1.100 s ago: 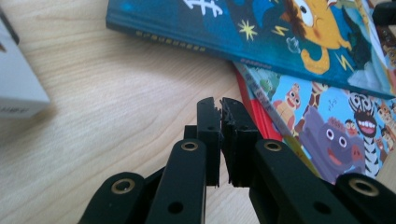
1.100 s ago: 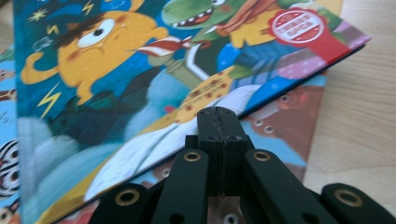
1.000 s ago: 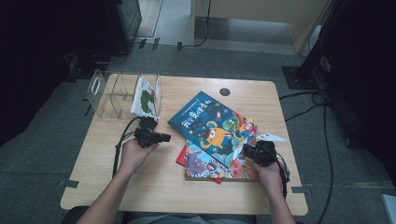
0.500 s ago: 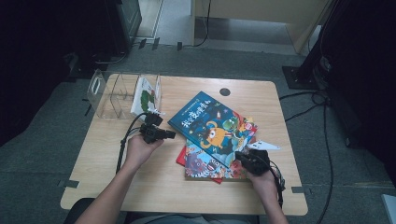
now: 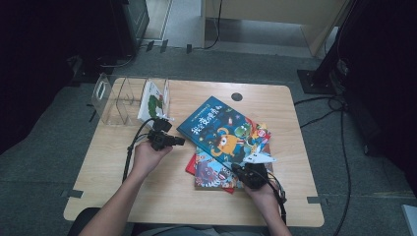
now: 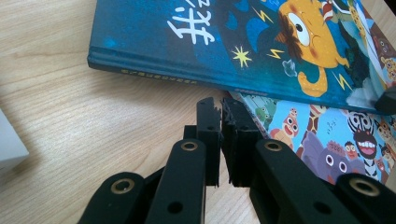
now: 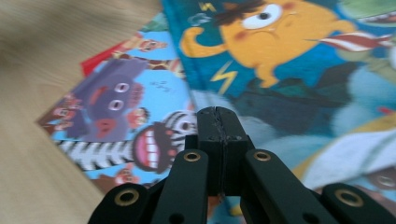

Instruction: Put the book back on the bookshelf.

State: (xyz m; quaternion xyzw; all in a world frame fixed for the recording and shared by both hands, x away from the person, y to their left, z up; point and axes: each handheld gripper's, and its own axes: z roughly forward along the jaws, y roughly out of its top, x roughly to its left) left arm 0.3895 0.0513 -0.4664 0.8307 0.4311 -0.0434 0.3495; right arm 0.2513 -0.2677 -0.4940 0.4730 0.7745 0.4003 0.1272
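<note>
A blue picture book (image 5: 221, 130) with an orange one-eyed creature lies on top of a slanted stack. Under it sits an animal-cover book (image 5: 211, 172), with a red book edge below that. My left gripper (image 5: 179, 141) hovers just left of the stack, pointing at the blue book's spine (image 6: 154, 70). Its jaws (image 6: 220, 105) are shut with only a hairline gap and nothing between them. My right gripper (image 5: 237, 170) is over the stack's near corner, jaws (image 7: 218, 114) shut and empty, above the animal-cover book (image 7: 116, 116) beside the blue book (image 7: 289, 56).
A clear acrylic book rack (image 5: 115, 96) stands at the table's far left with a white and green book (image 5: 155, 101) upright in it. Bare wood (image 5: 172, 196) lies in front of the stack. A small dark hole (image 5: 237, 97) marks the far edge.
My right hand has slid left and toward the person, from the stack's right edge to its near corner. The left hand has stayed in place.
</note>
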